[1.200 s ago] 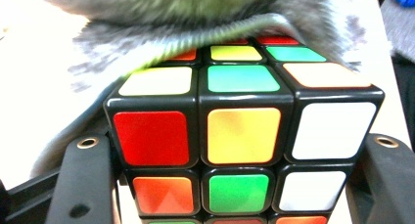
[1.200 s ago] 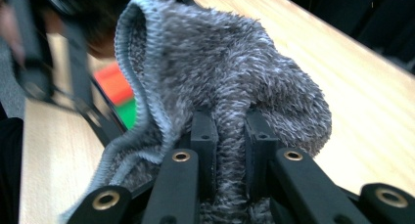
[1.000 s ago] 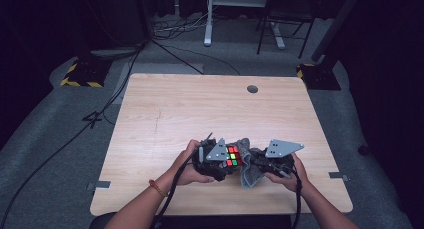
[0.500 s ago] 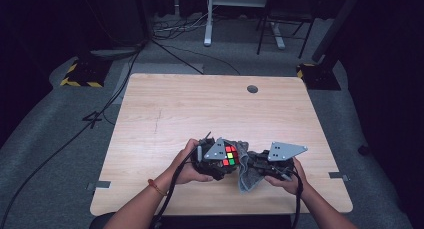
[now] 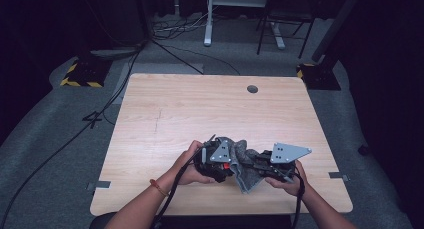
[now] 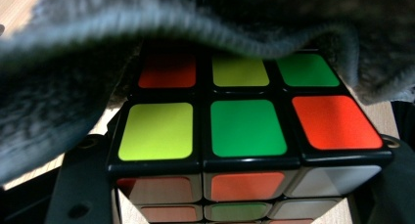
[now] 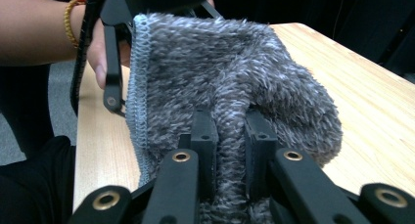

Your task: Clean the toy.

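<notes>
Two hand-held grippers meet over the near middle of a wooden tabletop (image 5: 165, 114). The left gripper (image 5: 216, 161) holds a puzzle cube (image 6: 247, 126); its jaws are closed on the cube's sides, with the cube set close before the gripper's own camera. In the left gripper view the cube's upper face shows yellow, green and red squares in the near row and red, yellow and green in the row behind. A grey fleecy cloth (image 7: 230, 82) lies over the far part of that face and hangs down past the cube on both sides.

The right gripper (image 7: 230, 150) has its jaws closed on a pinched fold of the cloth, the two black pads standing close together with the pile bulging between them. In the right gripper view the cloth rises from the jaws and spreads toward the left gripper, whose frame sits at the cloth's stitched edge. A hand (image 7: 105, 57) with a beaded bracelet holds that frame.

From the high view the cloth drapes between the two grippers, just above the tabletop's front edge; whether its lower corner touches the wood is hard to tell at that distance.
</notes>
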Available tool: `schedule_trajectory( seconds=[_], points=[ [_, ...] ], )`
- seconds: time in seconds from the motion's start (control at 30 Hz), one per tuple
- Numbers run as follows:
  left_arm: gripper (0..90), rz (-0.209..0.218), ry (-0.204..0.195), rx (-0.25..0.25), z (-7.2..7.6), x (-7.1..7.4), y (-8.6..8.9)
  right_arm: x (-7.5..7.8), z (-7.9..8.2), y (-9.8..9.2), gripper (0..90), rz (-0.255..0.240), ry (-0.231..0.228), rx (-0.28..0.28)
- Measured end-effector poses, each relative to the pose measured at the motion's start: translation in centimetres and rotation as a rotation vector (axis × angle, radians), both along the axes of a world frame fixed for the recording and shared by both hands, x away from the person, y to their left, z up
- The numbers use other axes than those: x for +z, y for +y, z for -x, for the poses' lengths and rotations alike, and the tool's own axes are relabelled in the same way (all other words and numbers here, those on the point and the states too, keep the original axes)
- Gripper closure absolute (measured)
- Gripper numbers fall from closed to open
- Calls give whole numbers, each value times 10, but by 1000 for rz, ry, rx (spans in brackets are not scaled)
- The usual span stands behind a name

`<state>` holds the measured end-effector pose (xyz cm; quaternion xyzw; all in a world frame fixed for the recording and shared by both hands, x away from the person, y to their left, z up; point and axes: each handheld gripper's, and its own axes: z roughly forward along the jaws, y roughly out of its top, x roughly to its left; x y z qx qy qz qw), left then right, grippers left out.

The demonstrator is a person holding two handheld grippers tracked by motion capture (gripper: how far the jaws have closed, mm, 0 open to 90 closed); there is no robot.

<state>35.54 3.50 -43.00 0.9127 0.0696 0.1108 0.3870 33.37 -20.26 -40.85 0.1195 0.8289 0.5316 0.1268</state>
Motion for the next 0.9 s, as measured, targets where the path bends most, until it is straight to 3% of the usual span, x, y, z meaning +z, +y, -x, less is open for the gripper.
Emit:
schedule_trajectory(
  seconds=[0.17, 0.27, 0.4, 0.53, 0.63, 0.67, 0.77, 0.9],
  points=[
    [332, 2, -8, 6, 0, 0, 0, 0, 0, 1, 790, 2, -4, 0],
    [333, 10, -16, 10, -1, 1, 2, -1, -4, -1, 790, 39, -16, -30],
    [333, 47, -12, 5, 0, 5, 6, -12, -14, -6, 790, 67, 34, -71],
    [333, 85, -4, -6, 0, 8, 8, -19, -18, -6, 791, 75, 79, -58],
    [327, 82, 4, -6, 0, 6, 7, -18, -15, -3, 791, 43, 78, -23],
    [325, 90, 14, -7, 0, 5, 8, -17, -13, -1, 792, 47, 61, -28],
    [323, 102, 25, -12, -1, 6, 9, -14, -12, -4, 794, 4, 70, -17],
    [323, 116, 42, -20, -2, 6, 9, -11, -11, -6, 794, -18, 55, -10]
  ],
)
